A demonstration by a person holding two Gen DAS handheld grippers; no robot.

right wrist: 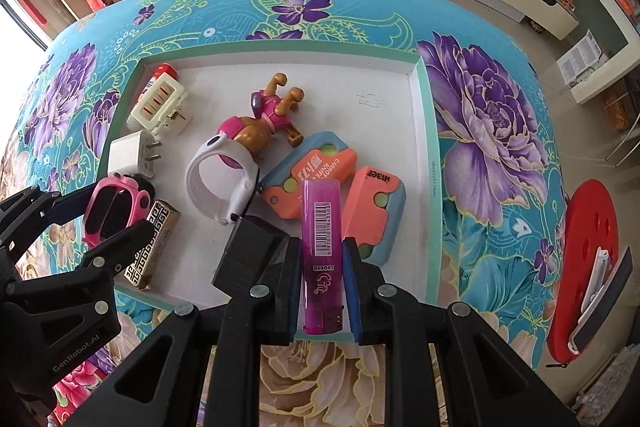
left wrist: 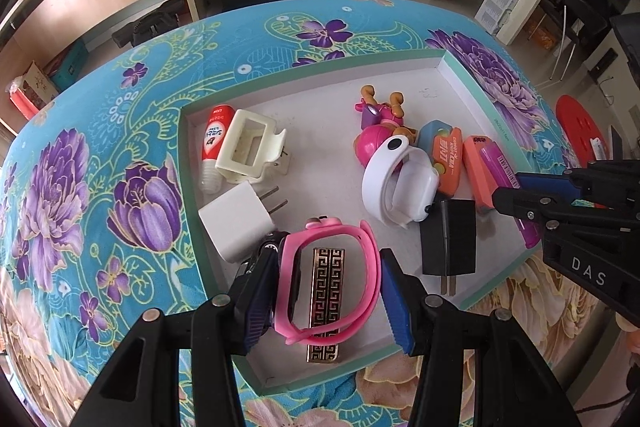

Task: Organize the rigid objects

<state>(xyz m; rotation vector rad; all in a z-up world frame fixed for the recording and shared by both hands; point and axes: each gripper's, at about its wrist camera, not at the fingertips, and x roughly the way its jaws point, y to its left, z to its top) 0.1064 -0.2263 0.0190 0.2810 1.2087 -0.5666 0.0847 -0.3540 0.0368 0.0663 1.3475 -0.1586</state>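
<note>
Shallow white tray (left wrist: 400, 75), pale green rim, sits on a floral blue tablecloth (left wrist: 100, 155). All objects lie inside it.

Left gripper (left wrist: 332, 301): jaws spread wide either side of the pink watch (left wrist: 362, 267), which lies in the tray's near-left corner. Left pad touches or nearly touches the band; right pad stands just off it. No squeeze visible on the band. Gold patterned bar (left wrist: 326, 291) lies under and through the band loop, its near end close to the near rim.

Right gripper (right wrist: 323, 283): jaws closed onto the purple lighter (right wrist: 321, 227), pads pressing both long sides. Lighter points away from the camera, its far end over the two orange-and-blue utility knives (right wrist: 316, 171). Whether it is lifted or resting on the tray, cannot tell.

Crowded band across the middle: white watch (right wrist: 220, 183), pink pup toy (right wrist: 264, 119), black charger (right wrist: 248, 251) just left of the right gripper's left finger.

Left side: white charger (left wrist: 236, 223) against the left wall, cream hair clip (left wrist: 248, 147) beside a red-and-white tube (left wrist: 214, 135) at the far-left corner.

Open room: bare tray floor along the far wall and far-right corner, and a strip between the hair clip and the toy. Cloth beyond the far rim is bare to the table edge.
</note>
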